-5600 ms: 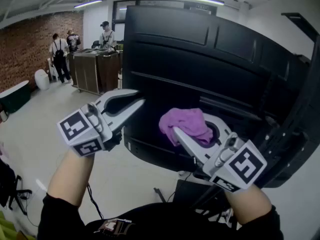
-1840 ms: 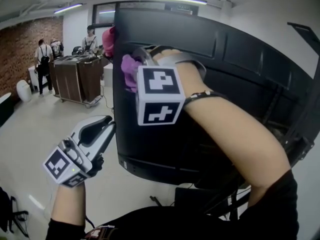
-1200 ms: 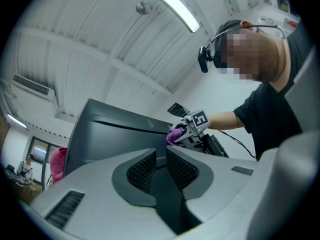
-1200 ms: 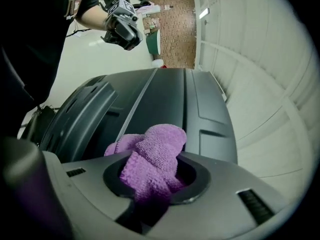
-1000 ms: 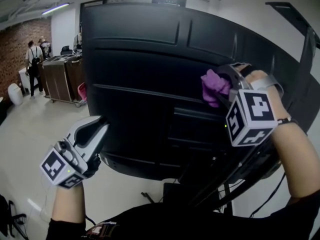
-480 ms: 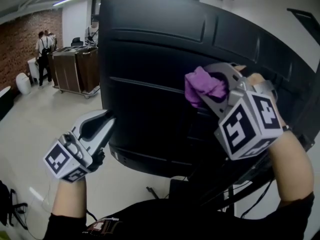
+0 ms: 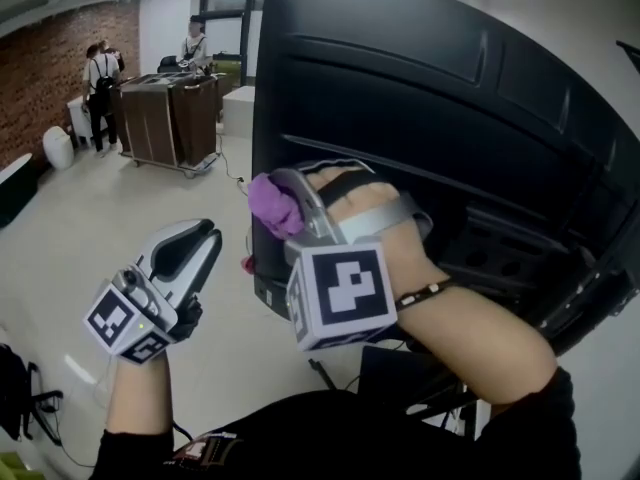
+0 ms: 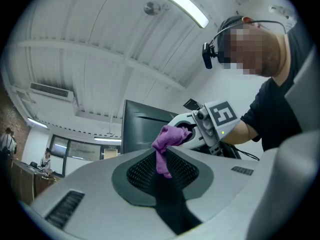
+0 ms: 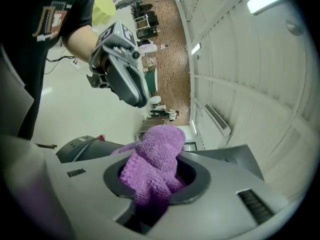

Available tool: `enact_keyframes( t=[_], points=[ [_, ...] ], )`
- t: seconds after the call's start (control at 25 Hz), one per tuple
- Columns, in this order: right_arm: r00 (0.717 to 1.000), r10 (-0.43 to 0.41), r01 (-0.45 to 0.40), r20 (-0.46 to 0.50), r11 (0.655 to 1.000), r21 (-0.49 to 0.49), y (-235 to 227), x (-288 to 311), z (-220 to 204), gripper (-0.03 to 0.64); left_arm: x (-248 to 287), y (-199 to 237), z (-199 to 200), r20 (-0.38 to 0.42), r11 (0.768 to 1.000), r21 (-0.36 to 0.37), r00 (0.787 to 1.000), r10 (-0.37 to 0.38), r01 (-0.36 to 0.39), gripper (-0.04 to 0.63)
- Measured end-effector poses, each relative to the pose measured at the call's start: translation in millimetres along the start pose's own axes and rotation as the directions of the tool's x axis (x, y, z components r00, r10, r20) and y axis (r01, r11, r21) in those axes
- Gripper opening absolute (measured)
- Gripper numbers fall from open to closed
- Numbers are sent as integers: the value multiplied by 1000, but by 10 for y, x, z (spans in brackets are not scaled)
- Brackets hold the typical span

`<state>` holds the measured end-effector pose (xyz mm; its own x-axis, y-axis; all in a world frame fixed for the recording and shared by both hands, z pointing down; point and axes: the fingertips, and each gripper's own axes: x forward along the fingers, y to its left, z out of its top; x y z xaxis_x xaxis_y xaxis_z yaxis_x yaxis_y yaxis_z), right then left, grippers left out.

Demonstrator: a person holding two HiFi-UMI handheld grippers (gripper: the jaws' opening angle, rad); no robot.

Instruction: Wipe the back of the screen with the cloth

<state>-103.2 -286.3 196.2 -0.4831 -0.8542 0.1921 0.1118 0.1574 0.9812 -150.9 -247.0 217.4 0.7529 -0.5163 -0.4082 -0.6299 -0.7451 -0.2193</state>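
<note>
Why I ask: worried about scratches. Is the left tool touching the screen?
Apart. The head view shows a strip of floor between the left tool and the left edge of the screen.

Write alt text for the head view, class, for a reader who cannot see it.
The right gripper clamps a crumpled purple cloth at the lower left edge of the large black screen's ribbed back. The left gripper, shut and empty, hangs lower left above the pale floor.
</note>
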Motion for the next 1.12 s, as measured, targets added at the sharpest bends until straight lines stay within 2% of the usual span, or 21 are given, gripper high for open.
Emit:
enact_keyframes(
  t=[0.12,0.24,0.4,0.52,0.64,0.72,0.76,0.8,0.92,0.96,1.04,1.12],
  points=[
    [998,-13,11,-67,1000,-18,97,330,-21,115,-204,99,-35,-8,1000,-15,1000,18,-18,58],
    [986,-1,-7,-168,999,-50,198,531,-305,115,-373,169,-58,-17,999,-20,999,31,-31,58],
    [962,-24,3,-271,997,-80,277,378,-669,115,-604,241,-65,-16,998,-38,999,51,-52,58],
    [925,-46,-3,-378,992,-129,360,181,-930,117,-705,233,-86,-21,997,-57,999,47,-48,58],
    [865,-79,-22,-496,981,-194,413,17,-1157,115,-731,182,-116,-20,996,-82,999,27,-28,58],
    [838,-81,-17,-539,985,-174,448,-66,-1251,114,-723,141,-155,-26,995,-96,1000,11,-14,58],
    [842,-87,8,-532,989,-148,451,-93,-1241,114,-715,122,-179,-31,995,-101,1000,5,-8,58],
    [860,-97,42,-501,992,-119,460,-105,-1172,114,-706,107,-203,-37,994,-106,999,-1,-3,58],
    [941,-127,114,-314,992,-59,626,-9,-681,114,-681,98,-261,-51,993,-122,999,-11,5,58],
    [959,-134,124,-250,991,-55,718,79,-498,114,-672,100,-274,-55,992,-129,998,-14,7,58],
    [976,-152,143,-154,987,-68,872,317,-203,115,-658,90,-296,-66,990,-139,998,-22,13,58],
    [981,-166,158,-102,984,-76,970,575,-20,115,-656,64,-317,-82,990,-141,996,-28,16,58]
  ],
)
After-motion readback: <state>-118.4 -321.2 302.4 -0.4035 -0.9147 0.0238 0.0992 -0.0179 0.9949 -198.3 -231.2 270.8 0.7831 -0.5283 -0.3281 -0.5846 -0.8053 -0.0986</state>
